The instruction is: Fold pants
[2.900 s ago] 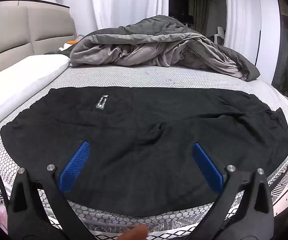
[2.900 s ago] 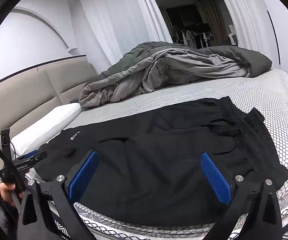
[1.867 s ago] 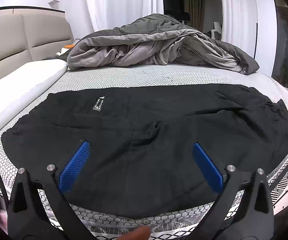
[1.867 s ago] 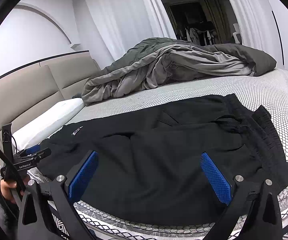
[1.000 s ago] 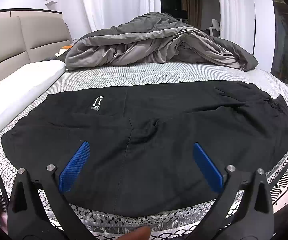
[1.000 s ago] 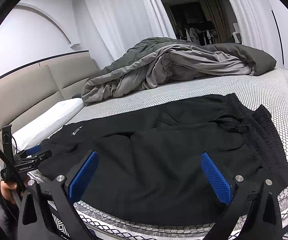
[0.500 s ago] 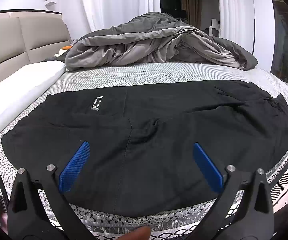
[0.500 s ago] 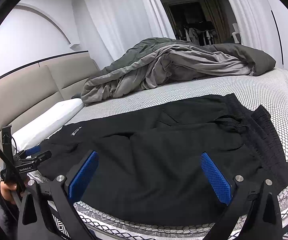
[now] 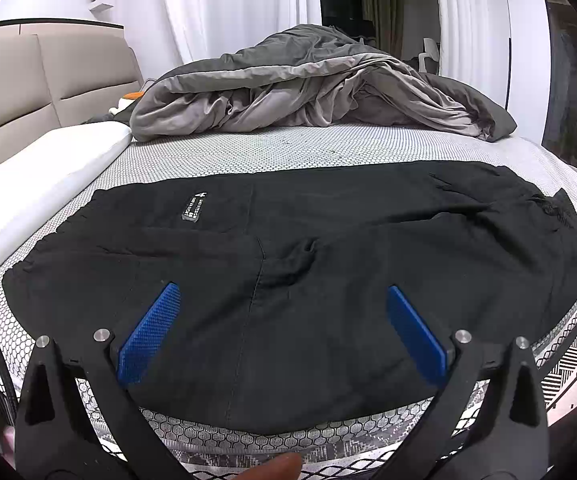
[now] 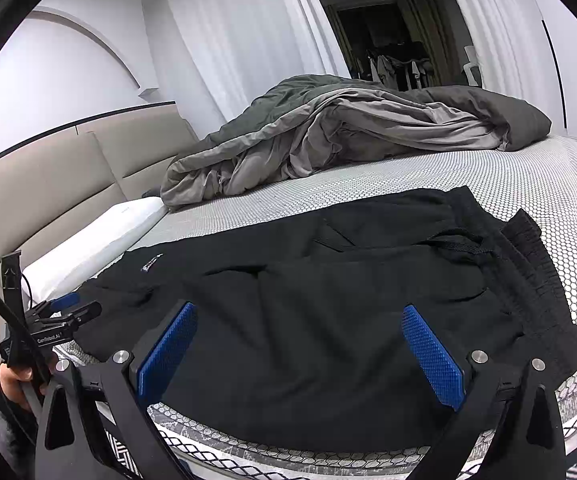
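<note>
On bed (image 9: 328,148): pants (image 9: 308,264) flat, barely shifted since earlier views. Left hand-held gripper (image 9: 282,330) and right hand-held gripper (image 10: 300,350) spread wide, empty. No fold begun.

The bed (image 9: 328,152) carries black pants (image 9: 288,280), a rumpled duvet (image 9: 308,88), a pillow (image 9: 40,184).

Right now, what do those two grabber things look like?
Each gripper is black plastic with two fingers, silver bolts and bumpy blue pads. The left gripper, seen from the side, carries white lettering and a thin black cable. The right gripper looks the same.
</note>
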`<state>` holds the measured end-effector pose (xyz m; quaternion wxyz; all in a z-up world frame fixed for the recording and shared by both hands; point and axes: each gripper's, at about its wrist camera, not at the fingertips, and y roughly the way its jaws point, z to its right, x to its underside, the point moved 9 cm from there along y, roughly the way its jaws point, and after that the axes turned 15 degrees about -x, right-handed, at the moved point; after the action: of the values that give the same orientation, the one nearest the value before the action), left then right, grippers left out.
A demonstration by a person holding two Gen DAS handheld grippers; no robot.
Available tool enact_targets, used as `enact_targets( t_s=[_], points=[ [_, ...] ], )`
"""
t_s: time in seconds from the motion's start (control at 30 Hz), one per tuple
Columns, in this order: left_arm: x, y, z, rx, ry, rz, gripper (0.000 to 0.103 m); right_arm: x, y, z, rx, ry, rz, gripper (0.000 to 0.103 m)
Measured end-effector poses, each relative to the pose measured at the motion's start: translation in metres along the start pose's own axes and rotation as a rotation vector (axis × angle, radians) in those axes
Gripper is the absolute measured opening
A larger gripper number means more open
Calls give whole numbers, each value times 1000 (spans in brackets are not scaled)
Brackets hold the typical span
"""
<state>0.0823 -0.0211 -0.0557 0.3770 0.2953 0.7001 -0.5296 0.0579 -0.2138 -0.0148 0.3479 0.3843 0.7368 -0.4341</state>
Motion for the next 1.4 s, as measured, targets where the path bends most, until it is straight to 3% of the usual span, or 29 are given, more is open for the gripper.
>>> enact_targets(
  t_s=[0.27,0.53,0.63,0.77,0.9,1.0,1.2,1.3,1.37,1.4],
  points=[
    [0,-1,1,4,-5,1,102,-7,-7,-1,-12,-17,34,103],
    [-6,0,-3,13,-44,-9,102,-24,-29,29,11,72,72,103],
    [-12,1,-7,3,-51,-10,102,-38,-37,47,3,121,44,103],
    [-18,9,-9,-8,-50,-26,102,-58,-37,74,-91,217,-19,103],
    [-29,23,-11,-17,-57,-44,102,-73,-12,121,-98,334,-116,103],
    [-34,33,-17,-44,-61,-54,102,-80,19,163,-82,431,-194,89],
    [-36,53,-33,-93,-80,-81,102,-93,77,247,103,487,-316,84],
    [-35,65,-42,-115,-86,-103,102,-92,105,273,119,479,-384,74],
    [-34,72,-48,-116,-93,-109,102,-91,120,286,154,443,-442,35],
    [-34,77,-52,-128,-95,-112,102,-94,124,286,149,415,-451,26]
  ],
)
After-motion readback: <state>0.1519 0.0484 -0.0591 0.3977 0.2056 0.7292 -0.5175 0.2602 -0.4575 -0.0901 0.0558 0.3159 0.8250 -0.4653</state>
